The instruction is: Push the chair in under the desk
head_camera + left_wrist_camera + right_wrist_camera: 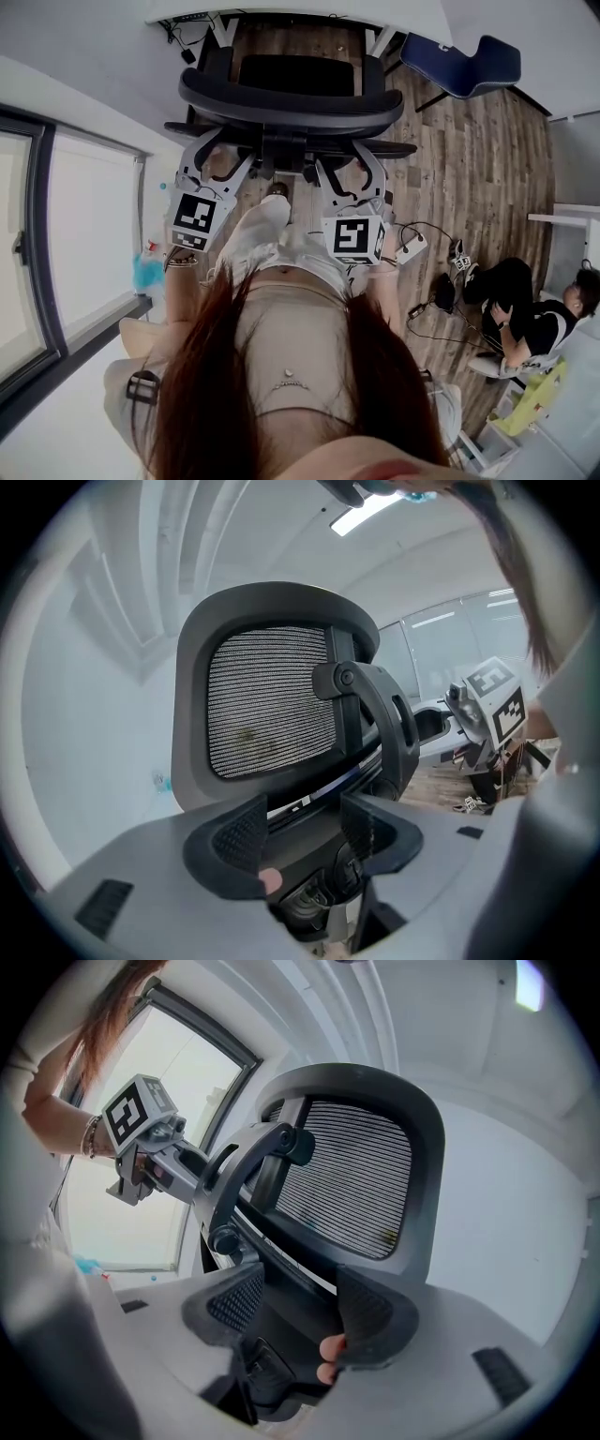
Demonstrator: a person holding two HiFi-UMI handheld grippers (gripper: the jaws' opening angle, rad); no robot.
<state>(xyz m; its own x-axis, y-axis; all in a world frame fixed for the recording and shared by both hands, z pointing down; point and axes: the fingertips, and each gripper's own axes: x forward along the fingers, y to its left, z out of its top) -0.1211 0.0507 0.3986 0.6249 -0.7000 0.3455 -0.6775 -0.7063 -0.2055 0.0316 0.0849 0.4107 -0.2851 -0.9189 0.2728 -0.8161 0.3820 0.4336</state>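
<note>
With the chair facing the worktop, seemingly just short of its near edge, the left gripper and right gripper sat wide open behind the backrest, so an even, level push from both should send it in straight.

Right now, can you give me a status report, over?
Left gripper, right gripper: jaws open behind chair. Chair not yet under desk. Blue chair off to right, not blocking.

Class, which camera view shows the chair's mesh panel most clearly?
Left gripper view: the mesh panel faces the camera squarely. The right gripper view shows it more obliquely. The head view sees only the chair from above, mesh hidden.
</note>
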